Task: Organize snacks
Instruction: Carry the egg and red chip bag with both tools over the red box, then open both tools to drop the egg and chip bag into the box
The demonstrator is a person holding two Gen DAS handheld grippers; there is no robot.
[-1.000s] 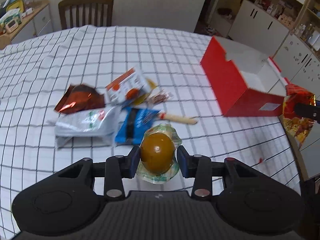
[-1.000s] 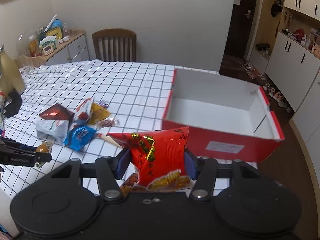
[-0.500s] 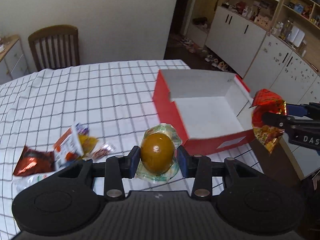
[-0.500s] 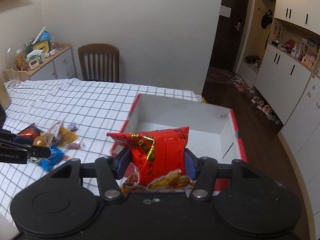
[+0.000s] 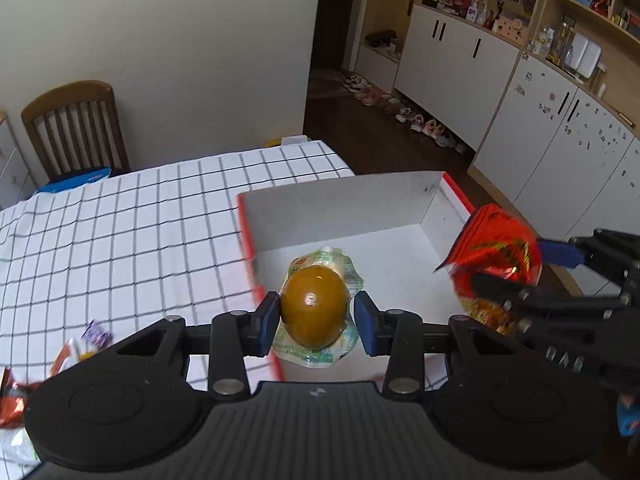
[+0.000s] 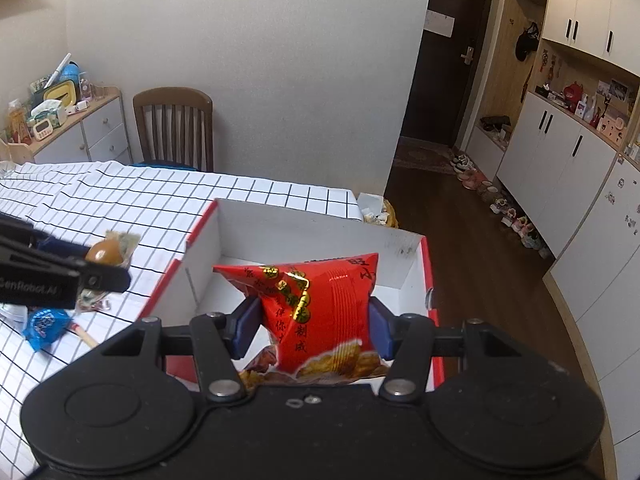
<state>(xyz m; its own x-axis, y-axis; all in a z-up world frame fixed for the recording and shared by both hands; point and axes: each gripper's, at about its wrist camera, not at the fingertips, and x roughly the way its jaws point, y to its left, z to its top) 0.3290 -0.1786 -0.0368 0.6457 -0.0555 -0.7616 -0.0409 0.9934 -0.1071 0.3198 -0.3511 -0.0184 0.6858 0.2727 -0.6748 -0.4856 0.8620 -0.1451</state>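
My left gripper (image 5: 314, 318) is shut on a brown egg in a clear wrapper (image 5: 314, 306), held above the near left part of the open red box (image 5: 424, 196) with its white inside. My right gripper (image 6: 310, 326) is shut on a red snack bag (image 6: 320, 312), hanging over the same red box (image 6: 204, 236). In the left wrist view the red bag (image 5: 498, 256) and the right gripper (image 5: 516, 276) show at the box's right side. The right wrist view has the left gripper (image 6: 106, 264) with the egg (image 6: 104, 254) left of the box.
The box stands near the right end of a table with a checked white cloth (image 5: 120, 232). More snack packets (image 6: 46, 322) lie on the cloth to the left. A wooden chair (image 6: 174, 128) stands behind the table; white cupboards (image 6: 560, 160) line the right wall.
Both grippers have swung right from the snack pile toward the red box, each keeping its load. The egg now hangs over the box's inside, and the red bag is above the box.
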